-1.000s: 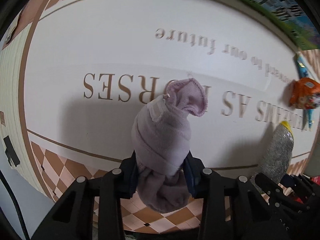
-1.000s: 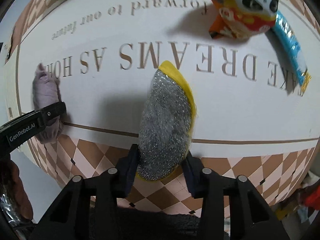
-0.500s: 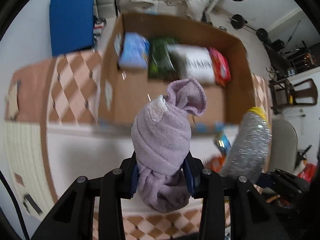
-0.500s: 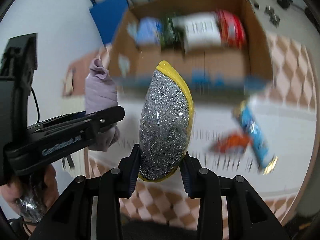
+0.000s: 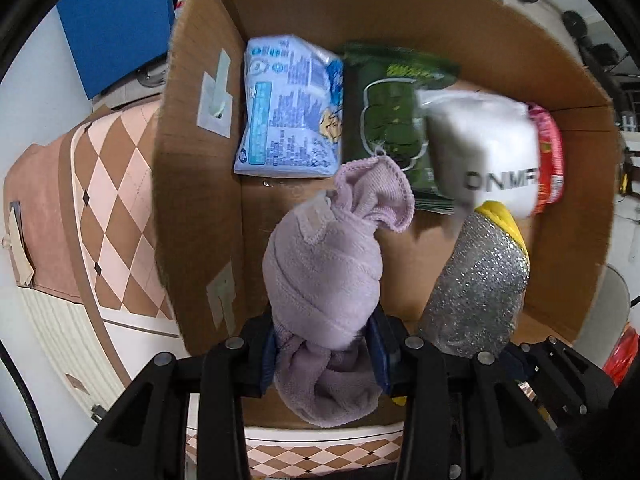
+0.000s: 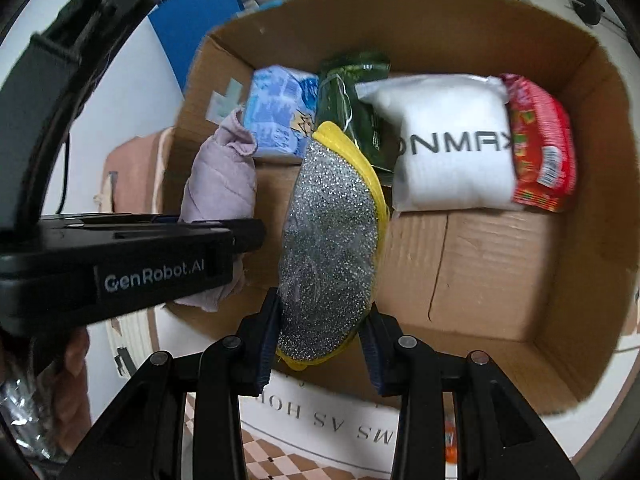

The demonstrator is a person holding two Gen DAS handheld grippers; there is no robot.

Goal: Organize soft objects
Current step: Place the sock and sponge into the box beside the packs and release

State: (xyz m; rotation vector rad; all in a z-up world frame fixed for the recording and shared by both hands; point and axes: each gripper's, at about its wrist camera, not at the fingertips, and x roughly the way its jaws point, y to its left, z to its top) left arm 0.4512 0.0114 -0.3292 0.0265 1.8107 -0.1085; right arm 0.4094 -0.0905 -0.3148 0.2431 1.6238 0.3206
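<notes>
Blue panel (image 5: pixel 116 20): stands upright outside the box, at the far left; a second ago it was out of view.
Rug (image 5: pixel 116 216): brown-and-cream diamond border with a white lettered centre; a second ago it filled both views, now only strips show at the left and bottom edges.
Cardboard box (image 5: pixel 196 208): open-topped, now below both grippers; it was in neither view a second ago and only blurred half a second ago.
Left gripper (image 5: pixel 326 354): pointing steeply down over the box's left half, jaws narrow and pressed onto the purple cloth roll.
Purple cloth roll (image 5: pixel 320 280): a rolled lilac towel-like bundle, upright between the left jaws, its loose end flopped right at the top; the grip looks the same as in the earlier frames, but it now hangs above the bare box floor instead of the rug.
Blue packet (image 5: pixel 288 112): lies along the box's far wall, leftmost of the row.
Green packet (image 5: pixel 392 120): just right of the blue one, touching it.
Right gripper (image 6: pixel 324 346): over the box beside the left one, jaws narrow and clamped on the glitter pouch.
Glitter pouch (image 6: pixel 332 248): silver sparkly with a yellow edge, held upright by its lower end, above the box floor; a second ago it hung over the rug's lettering.
White pillow pack (image 6: pixel 452 144): printed with black letters, right of the green packet against the far wall.
Red packet (image 6: pixel 540 144): at the row's right end, touching the white pack.
Orange snack bag (image 6: pixel 450 440): a sliver shows on the rug outside the box's near wall; earlier it lay large in the right wrist view.
</notes>
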